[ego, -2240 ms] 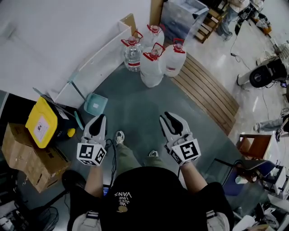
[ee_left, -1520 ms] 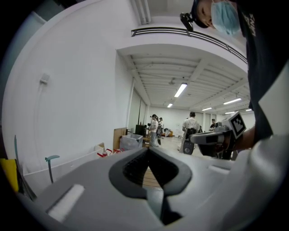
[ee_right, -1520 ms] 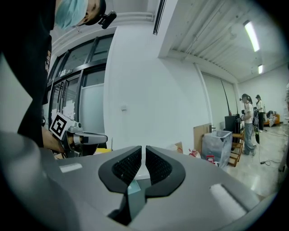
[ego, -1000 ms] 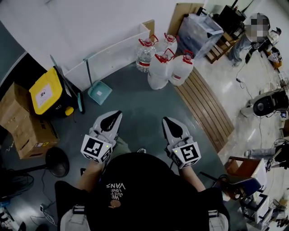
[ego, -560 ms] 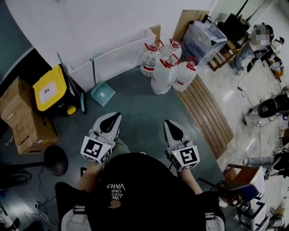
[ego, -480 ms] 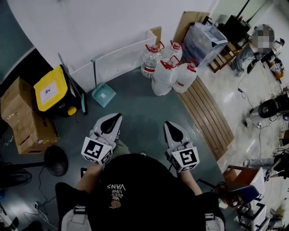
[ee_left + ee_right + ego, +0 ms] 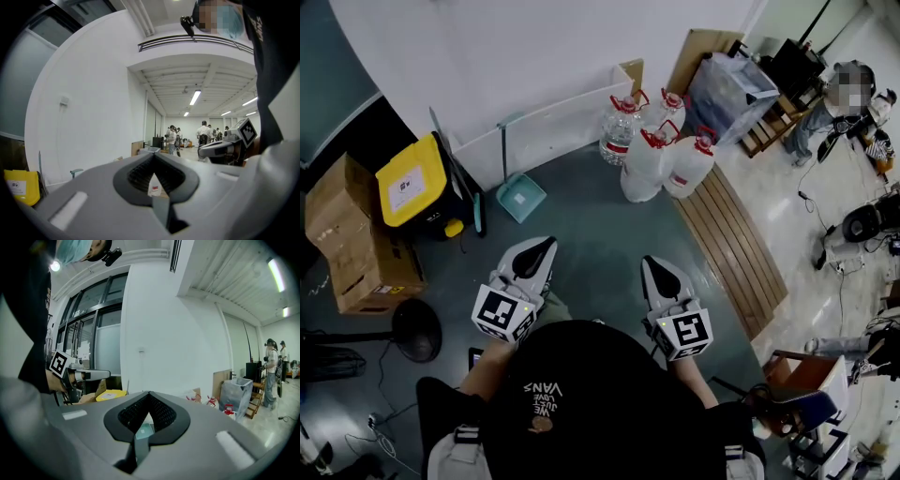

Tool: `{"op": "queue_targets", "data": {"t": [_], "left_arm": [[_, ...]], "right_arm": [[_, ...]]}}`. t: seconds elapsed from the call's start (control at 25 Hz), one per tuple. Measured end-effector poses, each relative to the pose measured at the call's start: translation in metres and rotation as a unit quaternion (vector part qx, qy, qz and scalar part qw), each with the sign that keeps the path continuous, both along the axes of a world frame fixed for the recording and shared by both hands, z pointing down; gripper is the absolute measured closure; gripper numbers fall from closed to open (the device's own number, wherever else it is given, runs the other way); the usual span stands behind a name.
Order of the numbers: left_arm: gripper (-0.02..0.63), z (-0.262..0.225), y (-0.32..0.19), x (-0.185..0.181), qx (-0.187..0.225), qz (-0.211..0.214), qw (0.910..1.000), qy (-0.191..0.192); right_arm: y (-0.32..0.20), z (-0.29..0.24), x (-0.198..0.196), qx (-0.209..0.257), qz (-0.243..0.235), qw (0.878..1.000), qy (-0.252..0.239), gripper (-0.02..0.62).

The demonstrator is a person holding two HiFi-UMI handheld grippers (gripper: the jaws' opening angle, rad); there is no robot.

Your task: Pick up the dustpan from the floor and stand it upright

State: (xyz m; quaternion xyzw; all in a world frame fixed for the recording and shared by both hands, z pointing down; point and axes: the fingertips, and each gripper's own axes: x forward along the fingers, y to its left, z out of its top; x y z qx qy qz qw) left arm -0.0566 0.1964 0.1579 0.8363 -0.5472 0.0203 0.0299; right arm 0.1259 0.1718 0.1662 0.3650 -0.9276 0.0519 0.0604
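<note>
The teal dustpan (image 7: 521,199) rests on the grey floor with its long handle (image 7: 503,150) upright against a low white ledge (image 7: 562,114). My left gripper (image 7: 542,247) hovers shut and empty a short way in front of the pan, apart from it. To its right, my right gripper (image 7: 651,264) is also shut and empty. In the right gripper view the dustpan (image 7: 143,430) shows through the notch behind the closed jaws. The left gripper view has the teal handle (image 7: 75,172) at far left, and the notch frames a water bottle (image 7: 153,187).
A yellow-lidded bin (image 7: 412,181) and cardboard boxes (image 7: 358,244) stand left of the dustpan. A round black stand base (image 7: 416,330) lies near my left side. Several large water bottles (image 7: 656,150) cluster at the right, beside a wooden slatted strip (image 7: 736,246). People stand far right (image 7: 848,94).
The head view has swung, so the dustpan, bin and bottles sit higher and further right in the picture. Both grippers stay shut and empty in much the same place.
</note>
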Motion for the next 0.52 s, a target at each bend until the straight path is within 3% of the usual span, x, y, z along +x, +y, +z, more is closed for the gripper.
{"op": "queue_targets", "data": {"t": [0.52], "left_arm": [[0.554, 0.0013, -0.0035, -0.0038, -0.003, -0.003, 1.0, 0.004]], "right_arm": [[-0.0025, 0.0018, -0.0069, -0.005, -0.007, 1.0, -0.001, 0.594]]}}
